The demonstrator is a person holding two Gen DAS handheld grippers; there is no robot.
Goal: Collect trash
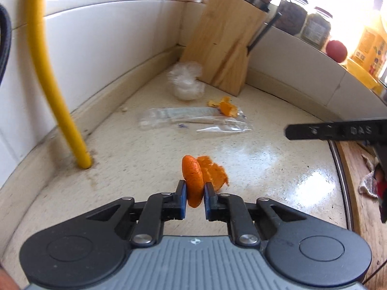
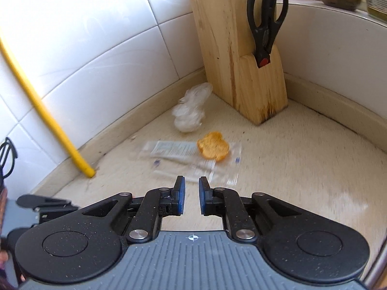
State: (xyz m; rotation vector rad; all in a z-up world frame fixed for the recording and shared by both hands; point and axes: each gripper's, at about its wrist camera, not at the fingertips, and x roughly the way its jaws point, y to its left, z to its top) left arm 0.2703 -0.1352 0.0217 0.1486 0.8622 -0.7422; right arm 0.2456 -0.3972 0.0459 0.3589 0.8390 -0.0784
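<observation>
A: Two views, left wrist first. Left gripper (image 1: 195,194) is closed down on an orange peel (image 1: 193,181), pads pinching it on both sides, peel standing upright between them. Second peel piece (image 1: 215,172) sits just behind, touching or nearly so, can't tell if it's on the surface (image 1: 145,157) or hanging off the held piece.

B: So the grip is on. Advice?

A: Keep the squeeze steady, carry it level, peel is thin and could slip out the bottom. More trash farther back: clear wrapper (image 1: 196,119) flat on the surface, small peel (image 1: 223,106) on its far end, crumpled plastic (image 1: 186,82) by the knife block (image 1: 222,46).

B: Right wrist view?

A: Right gripper (image 2: 192,197) has jaws drawn nearly together, narrow gap, nothing between them. It hovers just short of the wrapper (image 2: 193,159), peel (image 2: 213,148) lying on top. Picture is smeared.

B: So the right side holds nothing.

A: Yes. I'd reopen it before going for that peel, and come down on the peel, not the slick wrapper edge.
</observation>
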